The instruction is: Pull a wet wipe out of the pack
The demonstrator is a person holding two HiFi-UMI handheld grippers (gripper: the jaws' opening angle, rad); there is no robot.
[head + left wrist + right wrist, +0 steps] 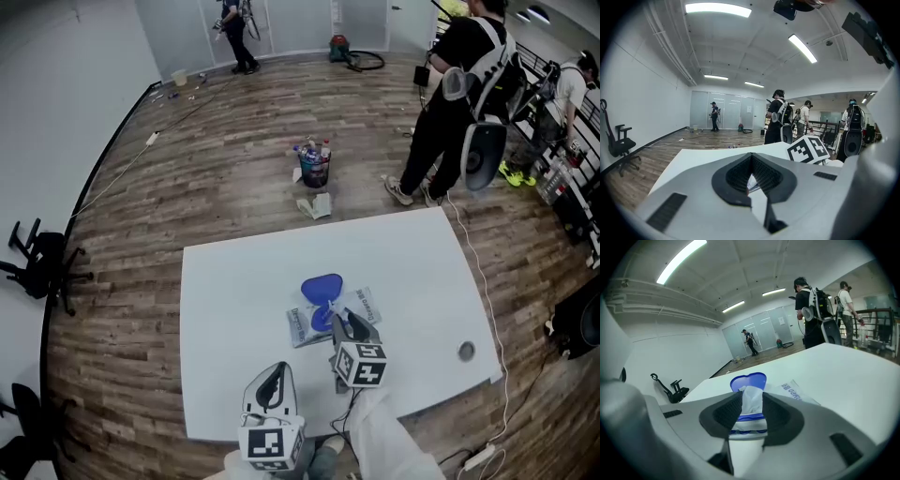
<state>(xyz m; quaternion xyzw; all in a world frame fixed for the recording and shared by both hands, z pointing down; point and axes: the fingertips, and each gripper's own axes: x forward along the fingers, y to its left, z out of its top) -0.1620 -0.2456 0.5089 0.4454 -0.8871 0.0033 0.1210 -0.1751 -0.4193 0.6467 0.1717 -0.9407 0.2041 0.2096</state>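
Observation:
The wet wipe pack (362, 304) lies flat near the middle of the white table (244, 281), its blue lid (322, 287) flipped open. My right gripper (345, 323) sits over the pack's opening. In the right gripper view, the right gripper (751, 405) is shut on a white wet wipe (751, 398) that stands up out of the pack (796, 391), in front of the blue lid (748, 379). My left gripper (274, 382) hovers by the table's front edge, apart from the pack. The left gripper (751, 158) has its tips together and holds nothing.
A small round grey object (466, 351) lies at the table's right front. A cable (487, 300) runs along the right edge. On the floor beyond stand a bucket (314, 167) and a person (459, 84); an office chair (37, 262) is at the left.

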